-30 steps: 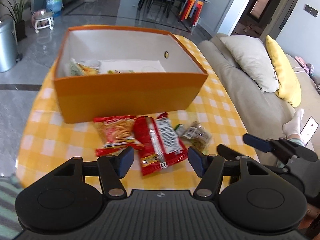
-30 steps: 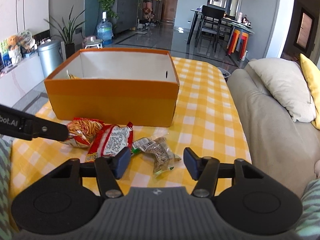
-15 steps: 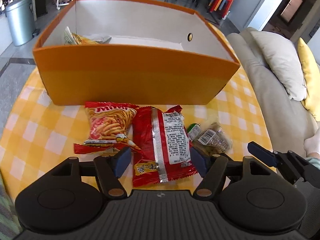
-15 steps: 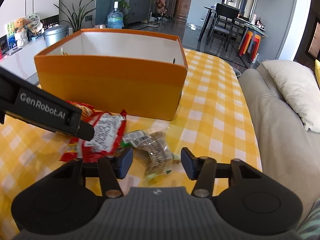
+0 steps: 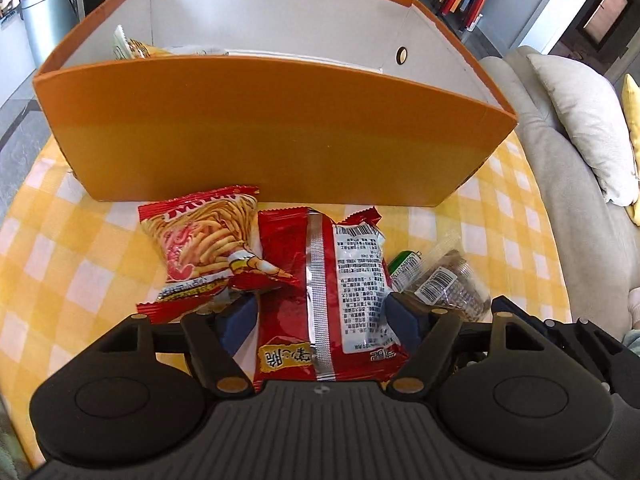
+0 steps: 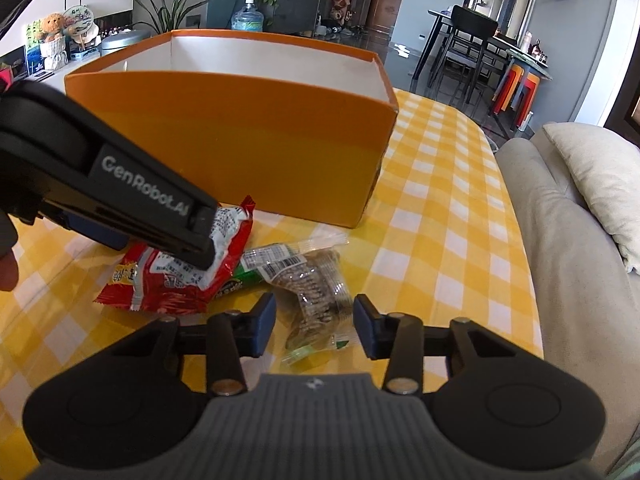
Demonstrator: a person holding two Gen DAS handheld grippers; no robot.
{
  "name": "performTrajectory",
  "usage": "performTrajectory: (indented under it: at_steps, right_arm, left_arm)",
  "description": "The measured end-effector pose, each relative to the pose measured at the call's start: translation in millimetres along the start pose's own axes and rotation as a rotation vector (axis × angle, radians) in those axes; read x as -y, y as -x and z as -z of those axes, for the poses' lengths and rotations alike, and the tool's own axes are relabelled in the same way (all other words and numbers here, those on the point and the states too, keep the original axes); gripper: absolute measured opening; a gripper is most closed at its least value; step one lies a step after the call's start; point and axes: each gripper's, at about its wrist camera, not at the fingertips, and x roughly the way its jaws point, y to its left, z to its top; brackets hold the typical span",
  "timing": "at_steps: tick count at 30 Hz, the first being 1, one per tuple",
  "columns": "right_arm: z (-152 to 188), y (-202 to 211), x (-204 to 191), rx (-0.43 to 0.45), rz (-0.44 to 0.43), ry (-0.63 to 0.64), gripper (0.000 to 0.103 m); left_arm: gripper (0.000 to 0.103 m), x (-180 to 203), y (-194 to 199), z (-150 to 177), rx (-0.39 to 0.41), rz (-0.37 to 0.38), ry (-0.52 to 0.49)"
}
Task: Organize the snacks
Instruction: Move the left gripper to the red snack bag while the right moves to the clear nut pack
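From my left camera I see packets inside the orange box (image 5: 276, 136); my left claw (image 5: 320, 316), opening, straddles the red packet (image 5: 324, 280); only my right camera shows my right claw (image 6: 315, 326) closing around the clear packet (image 6: 316, 296), pads apart from it.

Glossy foil packet (image 5: 328, 296) — matt card box (image 5: 256, 144).

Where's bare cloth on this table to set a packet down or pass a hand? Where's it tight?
Free: checked cloth between the orange box and the sofa; cloth left of the fries packet. Crowded: before the box, where fries packet, red packet and clear packet lie bunched, both grippers straddling them.
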Motion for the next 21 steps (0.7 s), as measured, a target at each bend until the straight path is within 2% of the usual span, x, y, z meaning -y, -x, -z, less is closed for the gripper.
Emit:
performTrajectory:
  at_steps: [9, 14, 15, 21]
  right_arm:
    - [4.6, -7.5, -9.1, 0.002, 0.044, 0.051, 0.040]
    - [8.7, -16.0, -11.4, -0.044, 0.056, 0.055, 0.032]
    - [10.2, -15.9, -11.3, -0.039, 0.052, 0.050, 0.027]
    - [8.3, -15.1, -10.0, -0.049, 0.046, 0.023, 0.021]
  left_arm:
    - [0.084, 0.3, -5.8, -1.3, -0.011, 0.004, 0.007]
    - [0.079, 2.2, -7.8, -2.3, -0.017, 0.004, 0.002]
    - [0.079, 2.2, -8.3, -2.6, -0.018, 0.004, 0.002]
    - [0.075, 3.2, -8.1, -2.4, -0.018, 0.002, -0.012]
